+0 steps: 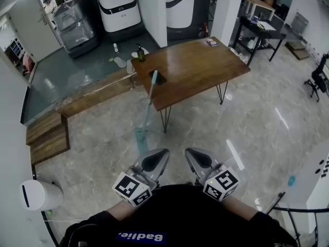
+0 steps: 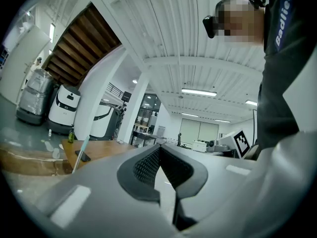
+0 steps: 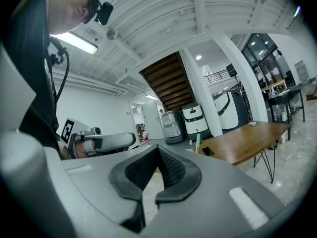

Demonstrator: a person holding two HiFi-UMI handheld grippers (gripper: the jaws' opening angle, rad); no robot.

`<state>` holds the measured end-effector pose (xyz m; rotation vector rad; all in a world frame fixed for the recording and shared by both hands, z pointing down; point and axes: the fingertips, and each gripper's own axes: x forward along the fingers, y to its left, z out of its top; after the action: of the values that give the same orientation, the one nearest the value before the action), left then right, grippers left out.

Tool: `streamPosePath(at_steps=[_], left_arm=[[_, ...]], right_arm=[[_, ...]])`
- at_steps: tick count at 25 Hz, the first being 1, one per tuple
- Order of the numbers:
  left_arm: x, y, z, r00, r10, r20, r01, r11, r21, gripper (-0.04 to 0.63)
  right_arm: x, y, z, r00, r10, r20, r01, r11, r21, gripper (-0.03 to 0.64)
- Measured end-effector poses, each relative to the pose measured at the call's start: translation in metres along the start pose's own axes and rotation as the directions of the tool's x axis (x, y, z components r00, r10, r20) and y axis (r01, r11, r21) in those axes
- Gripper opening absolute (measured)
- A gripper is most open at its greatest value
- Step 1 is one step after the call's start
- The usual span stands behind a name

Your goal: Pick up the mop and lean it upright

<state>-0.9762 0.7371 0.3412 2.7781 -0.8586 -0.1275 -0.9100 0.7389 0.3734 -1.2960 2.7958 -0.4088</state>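
Mop propped at the table, both grippers empty

The wooden table fills the upper centre. The mop slants against its near edge, head on the floor just above your grippers. Expect a light, stiff pole with a soft, floppy head, so take hold mid-handle, where it should balance. Your left gripper and right gripper sit at bottom centre, jaws closed on nothing.

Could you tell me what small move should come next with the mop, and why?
Probably just keep both grippers back: the mop already stands with its handle leaned on the table edge, and the left gripper and right gripper are shut, empty and clear of it.
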Motion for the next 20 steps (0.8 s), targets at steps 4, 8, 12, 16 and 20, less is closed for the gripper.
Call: streamPosePath(at_steps=[4, 8, 12, 16, 20], left_arm=[[0.009, -0.001, -0.002, 1.0, 0.03, -0.001, -0.03, 0.999, 0.011, 0.013], [0.019, -0.006, 0.002, 0.998, 0.067, -0.003, -0.067, 0.997, 0.025, 0.014], [0.031, -0.014, 0.0, 0.995, 0.096, -0.005, -0.096, 0.995, 0.033, 0.014], [0.046, -0.019, -0.002, 0.992, 0.126, -0.006, -0.125, 0.991, 0.043, 0.014], [0.059, -0.02, -0.008, 0.989, 0.148, -0.005, -0.148, 0.987, 0.056, 0.014]], right_arm=[[-0.002, -0.01, 0.002, 1.0, 0.025, 0.001, -0.025, 0.999, 0.026, 0.005], [-0.006, -0.019, 0.006, 0.998, 0.061, 0.009, -0.061, 0.998, 0.029, 0.005], [-0.014, -0.031, 0.007, 0.996, 0.09, 0.014, -0.091, 0.995, 0.034, 0.005], [-0.025, -0.047, 0.009, 0.994, 0.11, 0.024, -0.111, 0.993, 0.045, 0.005], [-0.039, -0.066, 0.011, 0.994, 0.105, 0.034, -0.107, 0.993, 0.054, 0.005]])
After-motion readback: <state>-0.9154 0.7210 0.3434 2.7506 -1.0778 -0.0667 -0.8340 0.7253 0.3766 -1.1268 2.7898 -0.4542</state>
